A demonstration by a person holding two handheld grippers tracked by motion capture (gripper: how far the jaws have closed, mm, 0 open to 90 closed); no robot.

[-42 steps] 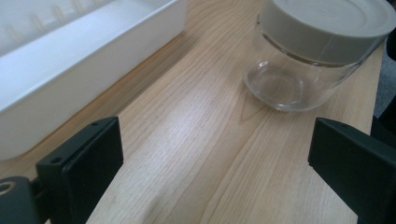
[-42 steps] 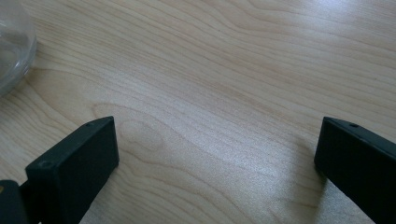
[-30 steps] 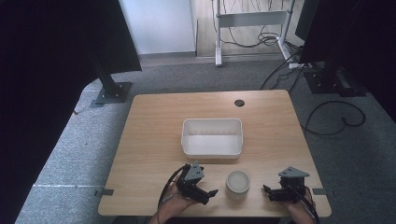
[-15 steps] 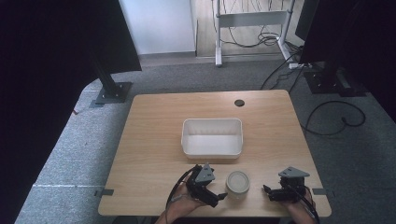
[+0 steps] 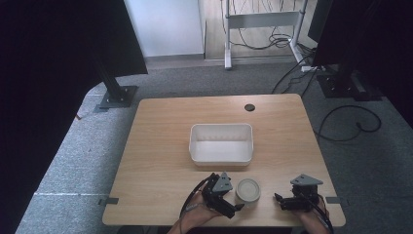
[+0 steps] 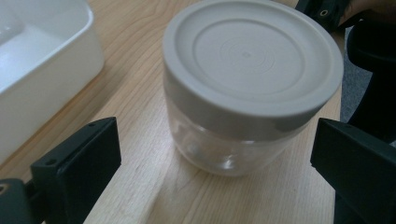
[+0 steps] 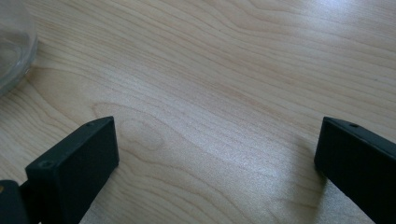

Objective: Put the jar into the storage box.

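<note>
I have the clear jar [image 6: 233,121] with its grey lid [image 6: 252,60] standing upright on the wooden table [image 5: 160,146], near the front edge and just in front of the white rectangular tub [image 5: 221,143]. In my left gripper view the jar sits ahead of the left gripper [image 6: 212,163], centred on the gap between the two black jaws but not yet inside it; the jaws stand wide apart, wider than the jar, and neither touches the glass. The tub's wall shows at the upper left of that view, apart from the jar.

From the high view, my left gripper [image 5: 229,202] lies low over the table just beside the jar [image 5: 248,190] on its left, angled toward it, with the left hand [image 5: 195,214] coming in from the bottom edge and the cable looping beside it.

My right gripper [image 5: 278,200] rests low near the front right of the table, apart from the jar, pointing roughly left toward it, its grey three-cornered plate on top. In the right gripper view its jaws are also spread wide with only bare wood between them, and the jar's glass curve [image 7: 14,42] sits at the far upper left, well outside the gap of the right gripper [image 7: 217,163].
</note>
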